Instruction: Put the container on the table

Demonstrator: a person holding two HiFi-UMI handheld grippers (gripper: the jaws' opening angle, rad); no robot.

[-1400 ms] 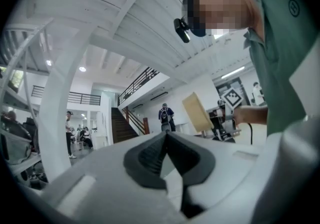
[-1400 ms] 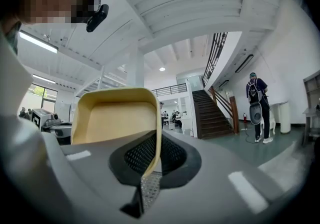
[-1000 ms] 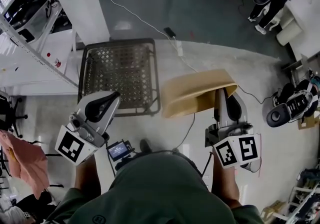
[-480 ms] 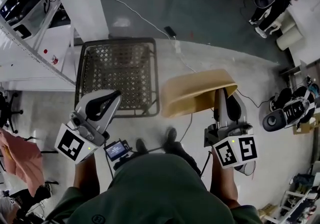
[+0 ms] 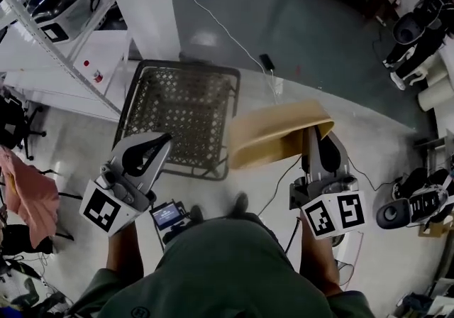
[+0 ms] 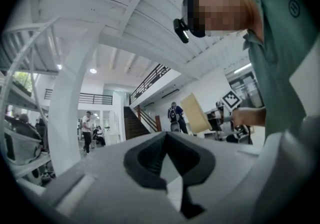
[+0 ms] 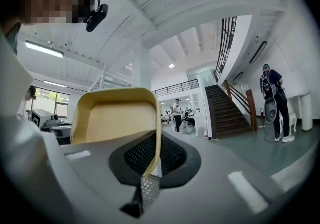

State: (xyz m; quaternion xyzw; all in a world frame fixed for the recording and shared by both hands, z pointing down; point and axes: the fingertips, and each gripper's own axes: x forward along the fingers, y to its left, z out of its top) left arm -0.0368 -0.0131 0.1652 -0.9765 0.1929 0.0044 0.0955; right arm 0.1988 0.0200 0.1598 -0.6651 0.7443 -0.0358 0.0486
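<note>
Both grippers carried onward across the floor — right gripper (image 5: pixel 314 132) pinches the container (image 5: pixel 273 132); left gripper (image 5: pixel 167 138) closed, empty

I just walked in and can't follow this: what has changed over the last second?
The person walked on, turning slightly: the mesh rack and white pillar slid rightward in the head view. Nothing was grabbed or released. The right tongs stay clamped on the rim of the tan container; the left tongs stay shut and empty.
</note>
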